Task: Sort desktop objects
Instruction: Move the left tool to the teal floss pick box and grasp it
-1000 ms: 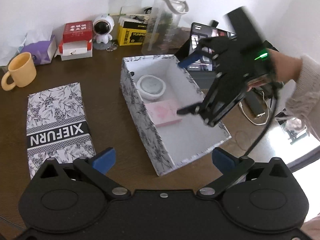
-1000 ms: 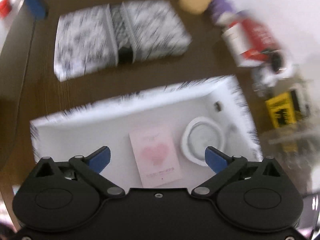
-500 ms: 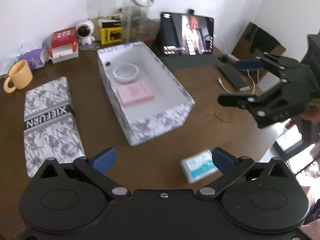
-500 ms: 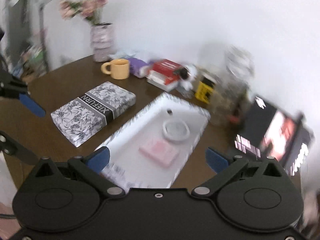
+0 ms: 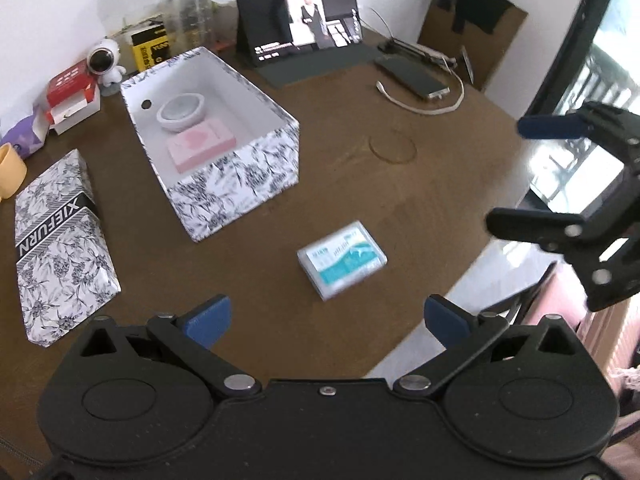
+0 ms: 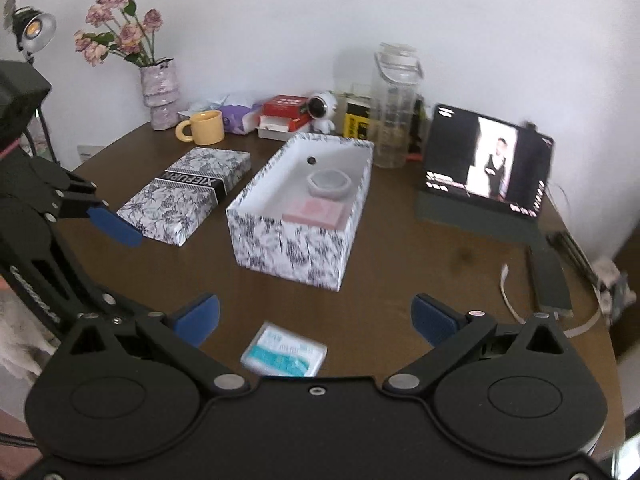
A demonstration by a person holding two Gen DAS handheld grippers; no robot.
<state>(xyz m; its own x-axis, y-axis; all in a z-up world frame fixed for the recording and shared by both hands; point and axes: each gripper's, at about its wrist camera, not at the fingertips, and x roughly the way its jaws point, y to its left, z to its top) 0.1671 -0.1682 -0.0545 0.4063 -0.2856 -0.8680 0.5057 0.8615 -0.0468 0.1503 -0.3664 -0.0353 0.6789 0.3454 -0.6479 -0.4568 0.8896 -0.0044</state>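
An open floral storage box [image 5: 236, 184] [image 6: 292, 248] stands mid-table, holding a white round dish [image 5: 182, 112] [image 6: 329, 184] and a pink card box [image 5: 200, 148] [image 6: 314, 212]. Its floral lid [image 5: 56, 248] [image 6: 188, 192] lies to the box's left. A small teal-and-white packet [image 5: 343, 258] [image 6: 284, 354] lies on the table near the front edge. My left gripper [image 5: 326, 320] is open and empty, just in front of the packet. My right gripper [image 6: 316, 316] is open and empty above the packet; it also shows in the left wrist view [image 5: 532, 172] at the table's right edge.
At the back stand a yellow mug [image 6: 204, 128], a flower vase [image 6: 160, 96], a red box [image 6: 286, 112], a small robot figure [image 6: 322, 110], a clear bottle [image 6: 396, 112] and a lit tablet [image 6: 488, 164]. A phone and white cable [image 5: 416, 80] lie at the right.
Both grippers have pulled back from the box toward the table's front. The right gripper left the box interior and now hovers by the packet, which has come into view.
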